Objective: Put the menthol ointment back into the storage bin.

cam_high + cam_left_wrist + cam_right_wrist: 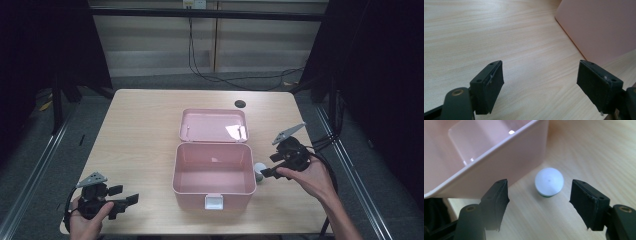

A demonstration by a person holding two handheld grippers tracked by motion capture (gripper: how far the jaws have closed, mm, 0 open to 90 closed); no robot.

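Right gripper view: right hand-held gripper (539, 197) jaws apart, white ball (549, 181) beside pink box (499, 160)

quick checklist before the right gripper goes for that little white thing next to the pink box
1. Right gripper open wide enough: ok, its jaws stand apart on either side of the white round object.
2. Object lined up between the jaws: ok, it sits roughly midway, a little ahead of them.
3. Object free to take: ok, it rests on the table just outside the pink box; whether it touches the wall, cannot tell.
4. Room for the jaw nearest the box wall: cannot tell, that gap looks tight.
5. Box ready to receive: ok, lid folded back, inside looks empty.
6. Left gripper out of the way: ok, open, off to the box's left.
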